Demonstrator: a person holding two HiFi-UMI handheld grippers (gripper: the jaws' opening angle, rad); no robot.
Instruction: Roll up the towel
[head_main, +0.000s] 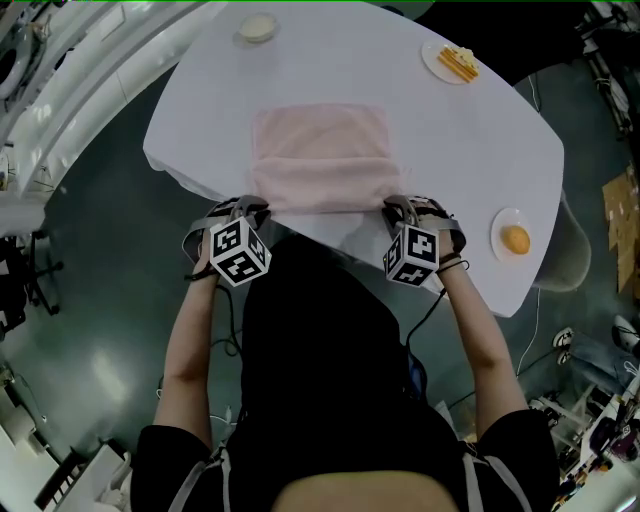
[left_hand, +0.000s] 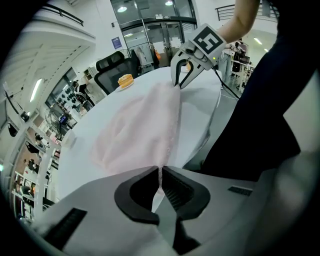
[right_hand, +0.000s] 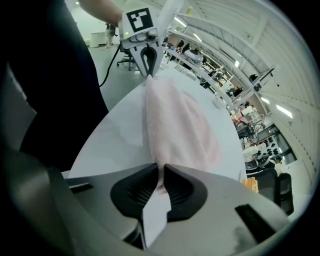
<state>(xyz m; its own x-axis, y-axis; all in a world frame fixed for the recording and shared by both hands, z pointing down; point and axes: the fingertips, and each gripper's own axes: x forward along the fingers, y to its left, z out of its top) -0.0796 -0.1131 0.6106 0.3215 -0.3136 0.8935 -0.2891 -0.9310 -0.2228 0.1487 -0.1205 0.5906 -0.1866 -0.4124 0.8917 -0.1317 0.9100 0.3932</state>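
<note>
A pale pink towel lies flat on the white table, its near edge slightly lifted and bunched. My left gripper is at the towel's near left corner, and my right gripper is at the near right corner. In the left gripper view the left gripper is shut on the towel edge, with the right gripper at the far end of that edge. In the right gripper view the right gripper pinches the towel corner, and the left gripper grips the other end.
A plate with yellow-orange food sits at the table's far right. A small plate with an orange item is at the near right edge, and a round dish at the far left. The person's dark torso is close to the near edge.
</note>
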